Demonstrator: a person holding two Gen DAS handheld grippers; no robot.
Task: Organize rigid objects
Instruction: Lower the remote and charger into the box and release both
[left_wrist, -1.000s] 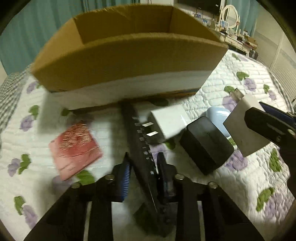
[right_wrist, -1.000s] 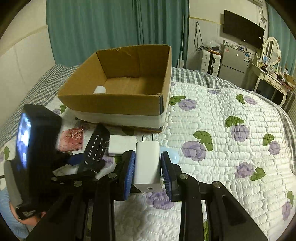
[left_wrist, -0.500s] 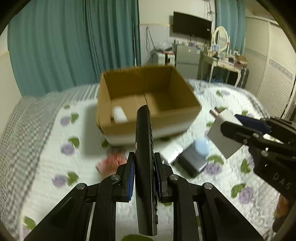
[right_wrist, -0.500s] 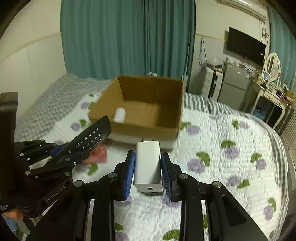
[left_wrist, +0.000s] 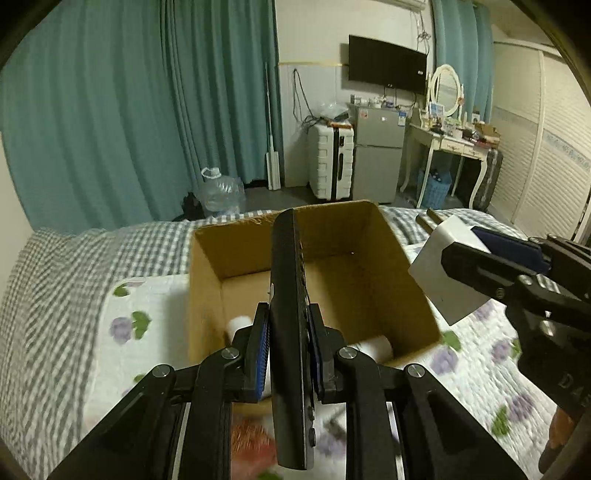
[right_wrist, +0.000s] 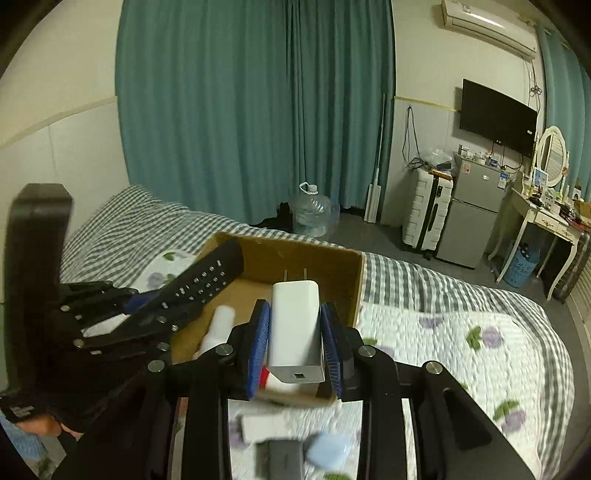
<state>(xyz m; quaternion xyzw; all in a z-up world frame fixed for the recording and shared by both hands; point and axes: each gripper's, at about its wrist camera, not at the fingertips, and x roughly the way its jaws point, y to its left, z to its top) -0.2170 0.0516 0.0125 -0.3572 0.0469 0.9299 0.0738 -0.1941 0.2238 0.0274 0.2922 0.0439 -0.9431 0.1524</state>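
My left gripper (left_wrist: 289, 352) is shut on a black remote control (left_wrist: 290, 295), held edge-up above the open cardboard box (left_wrist: 402, 280). My right gripper (right_wrist: 295, 349) is shut on a white charger (right_wrist: 295, 325) with its two prongs pointing forward, over the box's near edge (right_wrist: 347, 280). Each gripper shows in the other's view: the charger at the right in the left wrist view (left_wrist: 443, 269), the remote at the left in the right wrist view (right_wrist: 199, 288). A white cylinder (left_wrist: 373, 345) lies inside the box (right_wrist: 218, 326).
The box sits on a quilted floral bedspread (right_wrist: 461, 354). Below me lie a pale blue object (right_wrist: 327, 450), a black block (right_wrist: 280, 458), a white adapter (right_wrist: 273, 422) and a red packet (left_wrist: 251, 443). A fridge (right_wrist: 476, 221), suitcase and dressing table stand beyond the bed.
Both grippers rose from the bedspread with the remote and the charger and moved forward over the box. The items left on the bed dropped to the bottom of the views.
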